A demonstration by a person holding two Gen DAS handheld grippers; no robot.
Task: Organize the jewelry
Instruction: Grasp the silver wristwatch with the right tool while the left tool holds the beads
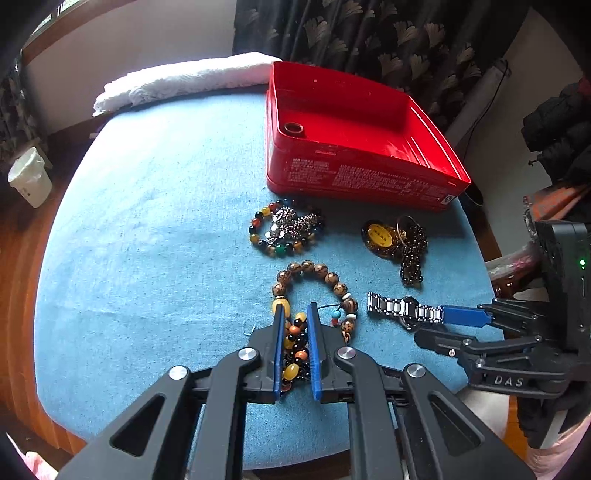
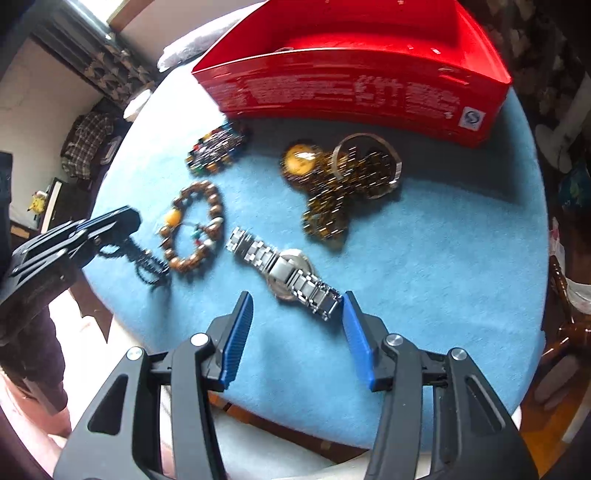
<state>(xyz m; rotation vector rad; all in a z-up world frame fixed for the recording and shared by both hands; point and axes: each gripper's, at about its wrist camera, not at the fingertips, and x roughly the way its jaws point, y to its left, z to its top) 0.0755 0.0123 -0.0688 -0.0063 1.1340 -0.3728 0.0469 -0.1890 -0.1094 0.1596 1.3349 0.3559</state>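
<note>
A red box (image 1: 354, 140) stands open at the back of the blue-covered round table (image 1: 155, 229), with a small ring (image 1: 293, 128) inside. My left gripper (image 1: 295, 314) is shut on a black, orange and yellow bead strand (image 1: 295, 354) at the near edge. A brown bead bracelet (image 1: 317, 273) lies just beyond it. A steel watch (image 2: 284, 273) lies in front of my right gripper (image 2: 297, 299), which is open and empty, its right fingertip by the strap end. A multicoloured bracelet with a silver chain (image 1: 284, 230) and a dark bead pile with a yellow pendant (image 1: 397, 240) lie near the box.
A folded white towel (image 1: 177, 81) lies at the table's far left edge. A white bin (image 1: 29, 181) stands on the floor to the left. A dark curtain (image 1: 369, 33) hangs behind the box. The table edge is close under both grippers.
</note>
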